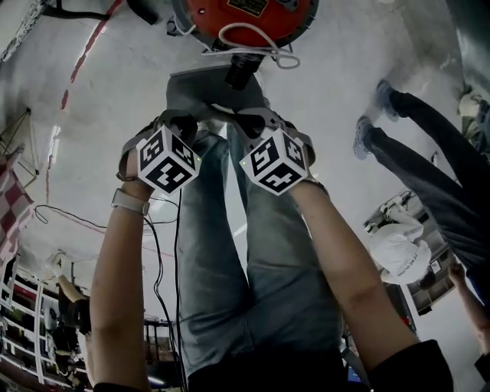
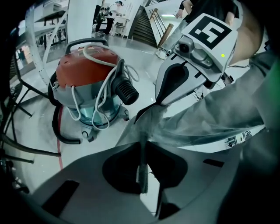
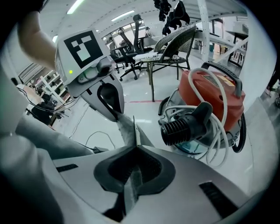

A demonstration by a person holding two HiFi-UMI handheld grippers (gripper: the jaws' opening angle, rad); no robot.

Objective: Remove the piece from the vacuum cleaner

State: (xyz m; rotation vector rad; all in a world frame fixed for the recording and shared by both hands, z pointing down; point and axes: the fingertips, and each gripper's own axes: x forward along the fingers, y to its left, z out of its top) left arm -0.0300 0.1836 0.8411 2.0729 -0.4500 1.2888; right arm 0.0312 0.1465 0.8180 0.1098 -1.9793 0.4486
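The red-lidded vacuum cleaner (image 1: pixel 245 15) (image 2: pixel 85 72) (image 3: pixel 214 92) stands on the pale floor just ahead, white cord looped over it, black ribbed port (image 2: pixel 127 92) (image 3: pixel 183 124) facing me. A grey fabric piece (image 1: pixel 218 84) (image 2: pixel 197 118) (image 3: pixel 127 127) is off the vacuum and stretched between both grippers, the rest hanging back toward me. My left gripper (image 1: pixel 187 115) (image 2: pixel 142 144) is shut on one edge of the fabric. A hand's width away, my right gripper (image 1: pixel 245 119) (image 3: pixel 135 144) is shut on the neighbouring edge. The two grippers are side by side and almost touching.
Another person's legs (image 1: pixel 413 145) stand on the right. A wicker chair (image 3: pixel 170 43) and office chairs are behind the vacuum. A black hose (image 2: pixel 61 131) curls beside the vacuum's base, a red line (image 1: pixel 84 53) and thin cables (image 1: pixel 76 222) cross the floor, and shelving stands at lower left (image 1: pixel 31 329).
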